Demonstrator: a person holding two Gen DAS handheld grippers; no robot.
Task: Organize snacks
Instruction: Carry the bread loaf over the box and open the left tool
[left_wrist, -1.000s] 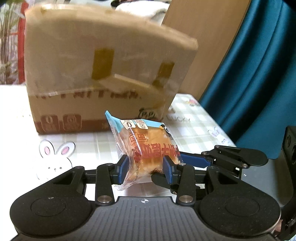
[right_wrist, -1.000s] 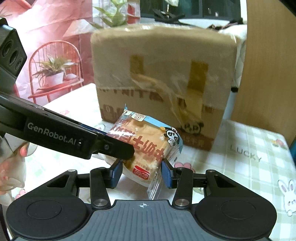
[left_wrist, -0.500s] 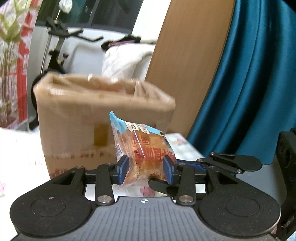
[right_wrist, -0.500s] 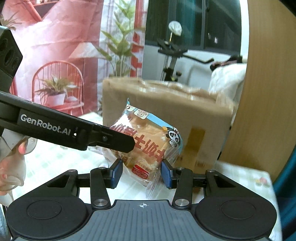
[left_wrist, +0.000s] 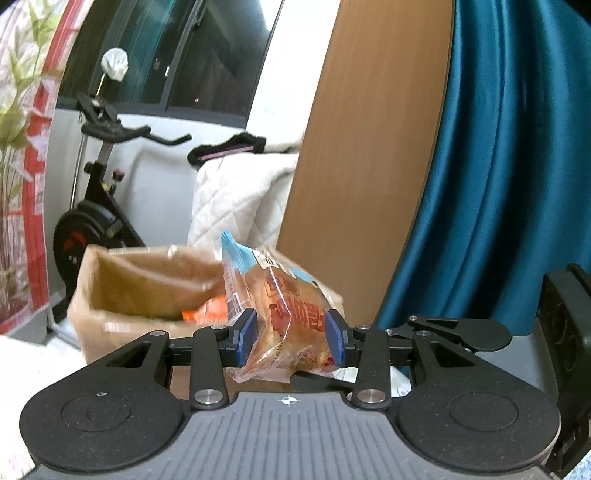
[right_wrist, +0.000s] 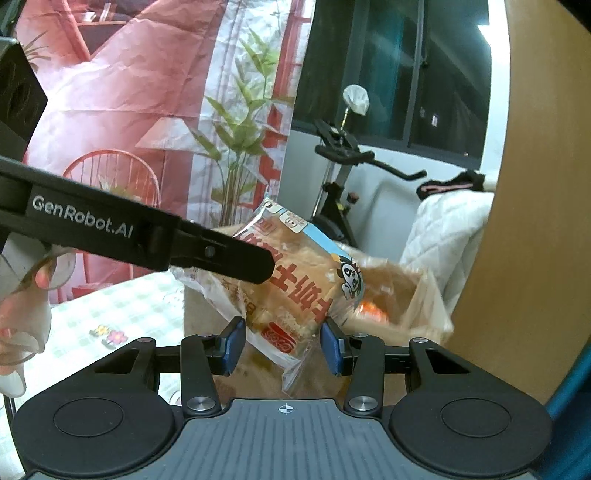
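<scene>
The clear crinkly plastic packet of brown bread with red print (left_wrist: 288, 314) hangs just before the open brown cardboard box (left_wrist: 147, 280). Both hand-held grippers, left (left_wrist: 290, 334) and right (right_wrist: 282, 341), clench it. The slippery film may slide from the blue pads (left_wrist: 245, 332), or tear if they pull apart.

grippers counted: 2, left gripper (left_wrist: 291, 334) and right gripper (right_wrist: 282, 344) | bread packets (left_wrist: 286, 314) counted: 1 | cardboard boxes (left_wrist: 122, 295) counted: 1 | orange packets (left_wrist: 207, 309) seen in box: 1 | exercise bikes (left_wrist: 92, 221) counted: 1 | hands (right_wrist: 22, 317) seen: 1
</scene>
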